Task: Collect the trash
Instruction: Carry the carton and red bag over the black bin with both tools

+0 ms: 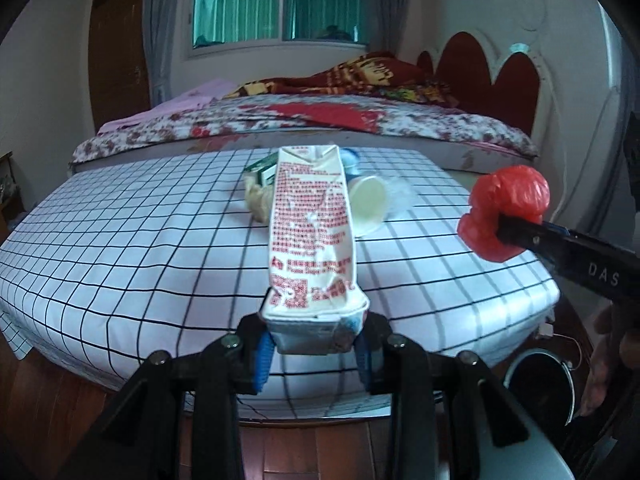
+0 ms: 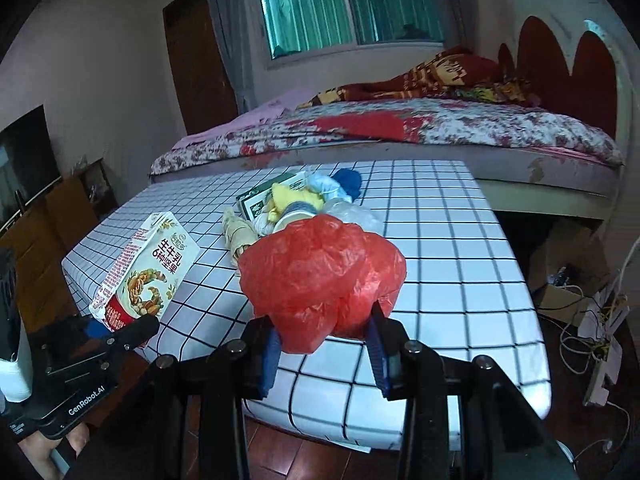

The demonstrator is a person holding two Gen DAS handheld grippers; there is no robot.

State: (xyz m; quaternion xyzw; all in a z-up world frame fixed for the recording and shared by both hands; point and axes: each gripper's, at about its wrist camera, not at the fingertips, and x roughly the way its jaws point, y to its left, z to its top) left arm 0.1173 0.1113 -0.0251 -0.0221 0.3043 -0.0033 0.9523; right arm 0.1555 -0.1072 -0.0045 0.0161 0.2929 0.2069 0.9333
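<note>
Left wrist view, item one: my left gripper (image 1: 314, 344) is clenched on the near end of a milk carton (image 1: 310, 236), blue pads pressing its folded base from either side. The carton hangs clear above the near part of the checked tablecloth (image 1: 120, 240). Its long axis runs straight away from me, gabled top pointing far, toward the bed (image 1: 320, 128); the printed face looks up. The walls are dented and creased, so I judge it empty or nearly so: light, a stiff paperboard shell that gives under pressure. A grip across the base fold, where the board is doubled, seems soundest; a mid-body pinch would likely collapse it.

Item two, centre, far on the cloth: a remaining heap (image 2: 304, 204) of trash, with a tipped paper cup (image 1: 370, 204), a green box (image 2: 264, 200), yellow and blue wads, and clear film. All look light; the cup would crush easily.

Item three, right: my right gripper (image 2: 326, 340) is clamped on a crumpled red plastic bag (image 2: 324, 276), held off the table near its right edge. It is soft, slick film with almost no weight, and it has no true axis, only a bunched mass bulging far and upward from the pads. I judge that it could slip if the hold slackens.

A dark round container (image 1: 540, 384) sits low at near right, partly hidden.
</note>
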